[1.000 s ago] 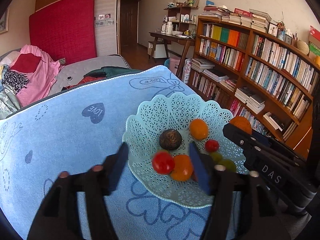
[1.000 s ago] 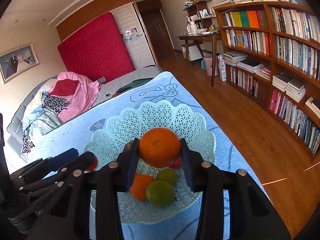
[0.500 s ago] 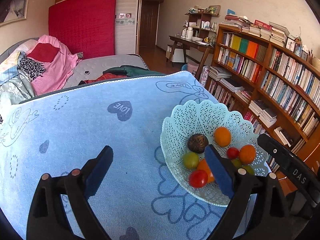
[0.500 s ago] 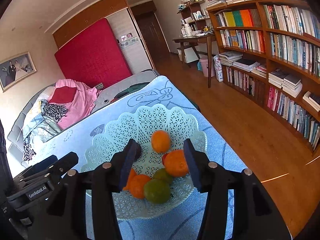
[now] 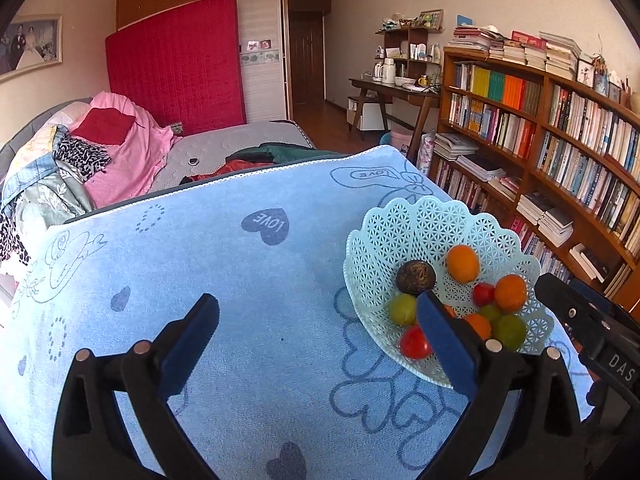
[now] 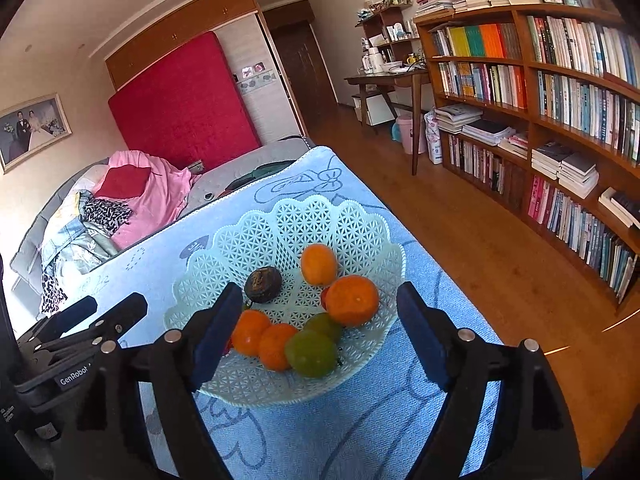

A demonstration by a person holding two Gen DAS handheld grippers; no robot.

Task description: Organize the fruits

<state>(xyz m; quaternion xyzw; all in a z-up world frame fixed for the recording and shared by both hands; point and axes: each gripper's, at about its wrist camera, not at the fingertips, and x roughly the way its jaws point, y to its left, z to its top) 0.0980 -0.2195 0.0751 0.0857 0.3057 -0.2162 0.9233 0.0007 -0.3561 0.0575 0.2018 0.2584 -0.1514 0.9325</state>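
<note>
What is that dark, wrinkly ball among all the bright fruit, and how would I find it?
Start at the pale green lattice plastic basket on the blue heart-print cloth. In its middle, toward the side nearer the bed, lies a dark brown round fruit, beside a small orange fruit. It is the only dull, rough-skinned, near-black piece; its neighbours are orange, green or red.

Each camera sits on a gripper and looks forward and down between its two fingers. The left wrist camera is close over the blue towel (image 5: 248,280), with the fruit basket (image 5: 424,220) off to its right. The right wrist camera looks almost straight at the same fruit basket (image 6: 304,216), close up. Both see the basket, the towel, the bookshelf (image 5: 560,128) and the bed (image 6: 240,164).
</note>
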